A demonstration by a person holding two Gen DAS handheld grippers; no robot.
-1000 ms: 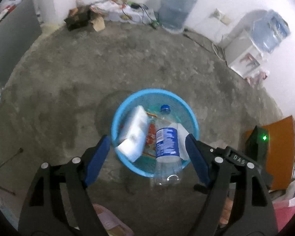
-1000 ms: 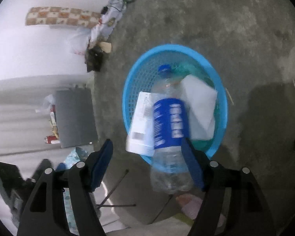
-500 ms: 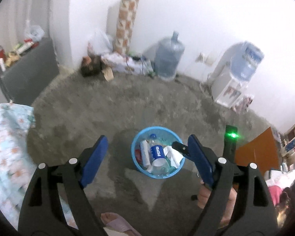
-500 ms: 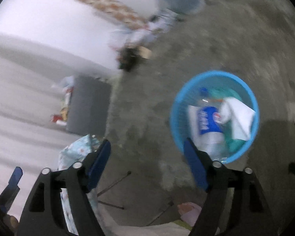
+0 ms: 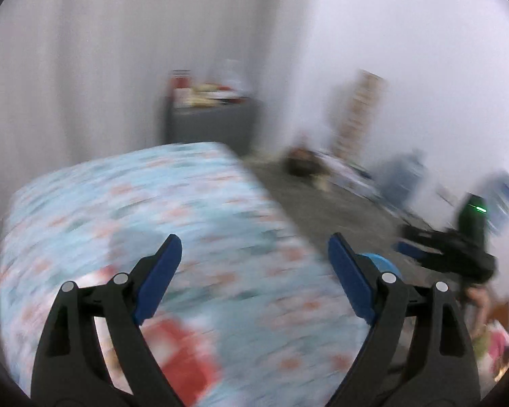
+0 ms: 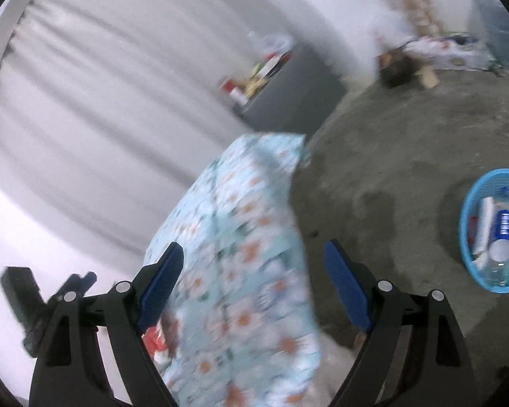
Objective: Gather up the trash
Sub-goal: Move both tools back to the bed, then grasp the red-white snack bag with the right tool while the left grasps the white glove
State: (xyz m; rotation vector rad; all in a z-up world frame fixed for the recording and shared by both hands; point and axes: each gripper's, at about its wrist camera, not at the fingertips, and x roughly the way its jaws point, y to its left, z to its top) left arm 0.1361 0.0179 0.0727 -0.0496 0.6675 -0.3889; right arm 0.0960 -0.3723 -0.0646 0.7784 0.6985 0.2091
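room: grey concrete floor (image 6: 407,142), white walls, curtain on one side; both views motion-blurred.
bed: floral-print bed (image 5: 146,224) fills the middle of both views, directly ahead of my tongs. Keeping the name bed, though blur makes that a guess.
cabinet: grey cabinet (image 5: 210,125) past the bed's far end, clutter on top, too smeared to identify.
basket: blue basket (image 6: 492,230) on the floor, well right of the bed in the right view. Holds a blue-label bottle (image 6: 502,234), white paper and other scraps. In the left view only a sliver shows behind my right-hand finger.
red item: red/orange blob (image 5: 183,352) on the near end of the bed, low in the left view. Could be a wrapper; cannot confirm.
left tongs: left tongs (image 5: 254,278) opening, jaws wide, nothing between them.
right tongs: right tongs (image 6: 254,281) opening too, wide, empty. Also visible at right of the left view.
step: my read is drop-off done, now hunting for the next piece of trash.
next: steady the cameras, confirm the red item is trash, approach with one pair of tongs open, close on it, carry it to the basket.
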